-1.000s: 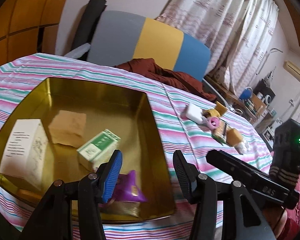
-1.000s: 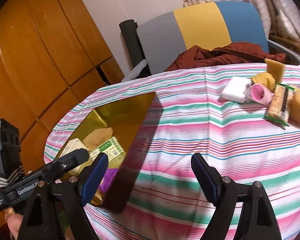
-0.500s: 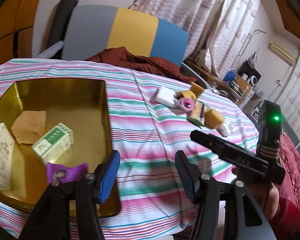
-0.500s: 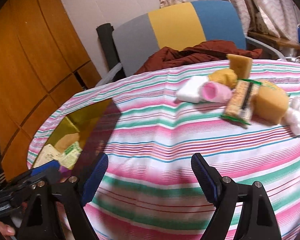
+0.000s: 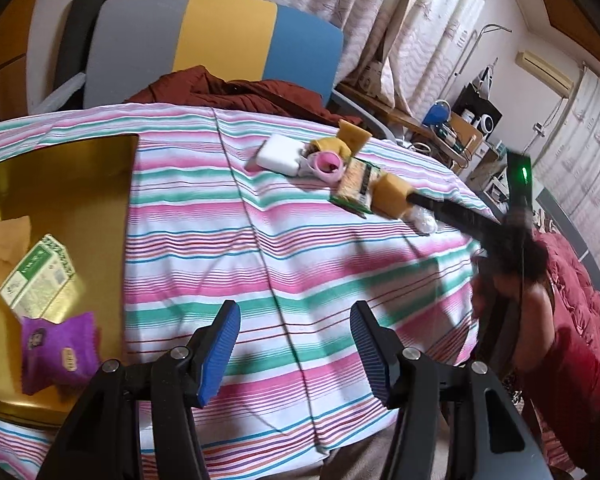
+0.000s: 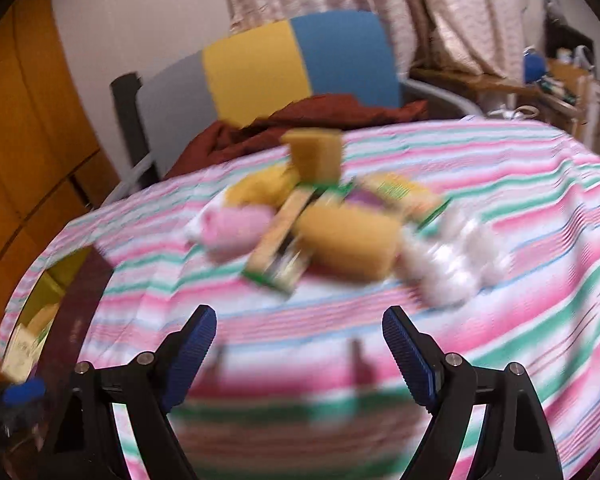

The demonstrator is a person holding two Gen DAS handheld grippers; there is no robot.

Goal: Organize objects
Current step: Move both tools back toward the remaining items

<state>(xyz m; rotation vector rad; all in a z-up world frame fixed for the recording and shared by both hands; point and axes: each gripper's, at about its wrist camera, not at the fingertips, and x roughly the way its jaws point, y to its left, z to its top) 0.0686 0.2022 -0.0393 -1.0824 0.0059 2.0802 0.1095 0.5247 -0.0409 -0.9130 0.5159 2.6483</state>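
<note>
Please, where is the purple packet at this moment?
In the left wrist view the purple packet lies inside the gold tray at the lower left, near the tray's front edge, just below the green-and-white box and left of the left gripper.

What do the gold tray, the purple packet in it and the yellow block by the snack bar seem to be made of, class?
Gold tray: probably metal; glossy, it mirrors the boxes inside. Purple packet: likely plastic film; crinkled, shiny, with serrated edges. Yellow block: apparently sponge or foam; matte, soft-cornered, though its texture is too small to confirm.
</note>
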